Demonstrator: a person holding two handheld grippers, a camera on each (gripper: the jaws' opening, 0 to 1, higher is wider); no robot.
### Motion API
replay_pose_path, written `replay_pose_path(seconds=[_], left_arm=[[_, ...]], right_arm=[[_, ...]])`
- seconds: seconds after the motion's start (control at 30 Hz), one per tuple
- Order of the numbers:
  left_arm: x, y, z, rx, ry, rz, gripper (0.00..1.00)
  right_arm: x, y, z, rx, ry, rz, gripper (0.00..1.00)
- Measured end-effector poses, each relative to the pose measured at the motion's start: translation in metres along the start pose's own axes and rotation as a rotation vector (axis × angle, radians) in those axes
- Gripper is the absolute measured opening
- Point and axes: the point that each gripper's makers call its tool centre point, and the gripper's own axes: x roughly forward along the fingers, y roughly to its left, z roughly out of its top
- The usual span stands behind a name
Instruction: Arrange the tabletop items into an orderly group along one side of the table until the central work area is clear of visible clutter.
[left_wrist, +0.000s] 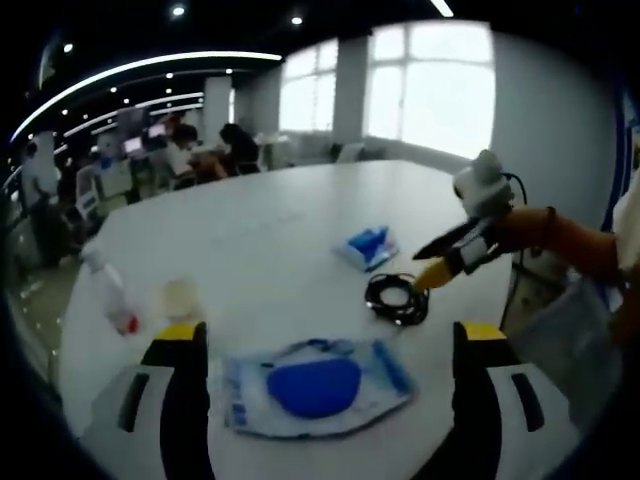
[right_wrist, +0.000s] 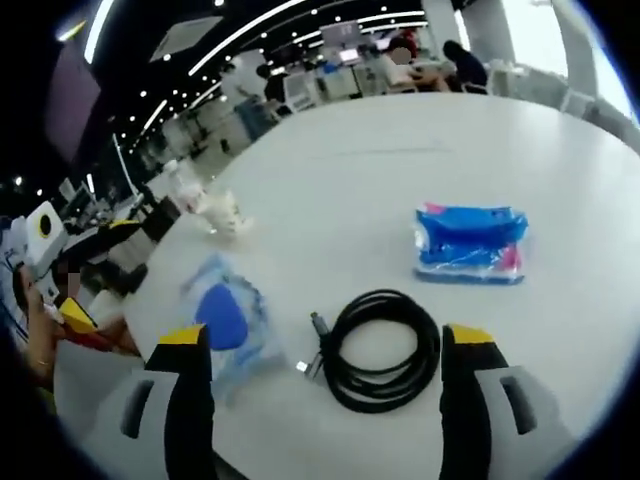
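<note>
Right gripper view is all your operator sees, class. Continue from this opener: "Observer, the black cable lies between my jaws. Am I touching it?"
Observer: In the left gripper view, the right gripper has its yellow tips right at the black cable; I cannot tell if they touch.
Operator: What is the left gripper doing?
Observer: The left gripper is open, with a clear pouch between its jaws.
Operator: Anything beside it?
Observer: A clear bottle with a red cap lies on its side.
</note>
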Motion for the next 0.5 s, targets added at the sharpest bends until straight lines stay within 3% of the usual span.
replay_pose_path(seconds=[0.23, 0.5], left_arm=[[-0.004, 0.015, -0.004, 0.005, 0.023, 0.014, 0.99], [-0.003, 0.029, -0.024, 0.011, 0.087, 0.006, 0.99]], right_arm=[[-0.001, 0.031, -0.017, -0.026, 0.057, 0.062, 0.97], [0.000, 0.050, -0.029, -0.019, 0.091, 0.089, 0.94]])
